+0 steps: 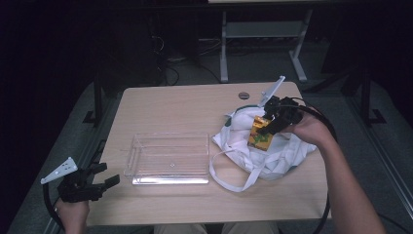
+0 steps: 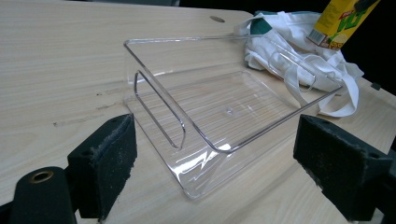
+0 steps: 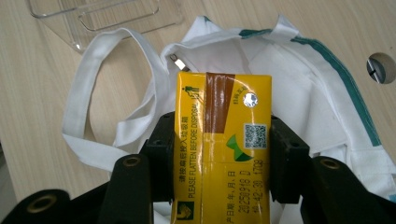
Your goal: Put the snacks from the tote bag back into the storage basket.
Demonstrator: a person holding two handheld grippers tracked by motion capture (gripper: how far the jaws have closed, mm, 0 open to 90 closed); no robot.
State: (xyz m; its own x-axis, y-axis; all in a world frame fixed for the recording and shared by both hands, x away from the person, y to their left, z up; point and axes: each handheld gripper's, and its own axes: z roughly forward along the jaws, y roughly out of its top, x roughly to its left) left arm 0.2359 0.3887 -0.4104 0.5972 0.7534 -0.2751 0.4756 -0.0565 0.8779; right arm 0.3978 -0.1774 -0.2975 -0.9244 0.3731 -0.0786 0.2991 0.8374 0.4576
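The right tongs (image 3: pixel 219 158) were clamped on a yellow drink carton (image 3: pixel 223 140), one jaw on each of its broad sides, its long axis running straight out along the jaws with its sealed end farthest from the hand. Directly beneath the carton lay a white cloth bag (image 1: pixel 263 146), rumpled on the table (image 1: pixel 185 105), its mouth gaping and its straps trailing toward the tray; the carton hung clear above the cloth rather than in it. Beyond the bag, on the side toward the other hand, stood a clear plastic tray (image 1: pixel 168 158), which held nothing. The left tongs (image 1: pixel 97 180) hovered off the near corner of the table with their jaws wide apart and empty, pointing at the tray's handled end. Judging by this, the right hand was the nearer to both bag and tray, and the carton would have to travel sideways across the straps to reach the tray.
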